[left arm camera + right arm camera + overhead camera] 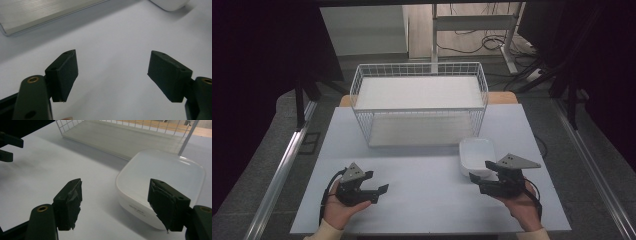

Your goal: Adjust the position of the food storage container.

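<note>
On the pale surface, seen from the high view, a white wire basket with a flat white shelf inside stands at the far middle, and a shallow white square dish with rounded corners rests just in front of the basket's right end. Left tool: held in the person's left hand near the front left of the surface, grey three-cornered plate on top, jaws pointing toward the right and spread wide with nothing between them. Left gripper view: both black pads stand well apart above bare surface; the basket's base edge lies at upper left and a corner of the dish at upper right. Right tool: held in the person's right hand near the front right, jaws pointing left and up toward the near edge of the dish, close to it; whether they touch it cannot be told. Right gripper view: the jaws are wide apart and hold nothing; the tape-wrapped pads show frayed edges, the dish lies ahead with its near rim partly behind the right-hand pad, the basket runs across the top, and the left tool's tips appear at the far left edge.
</note>
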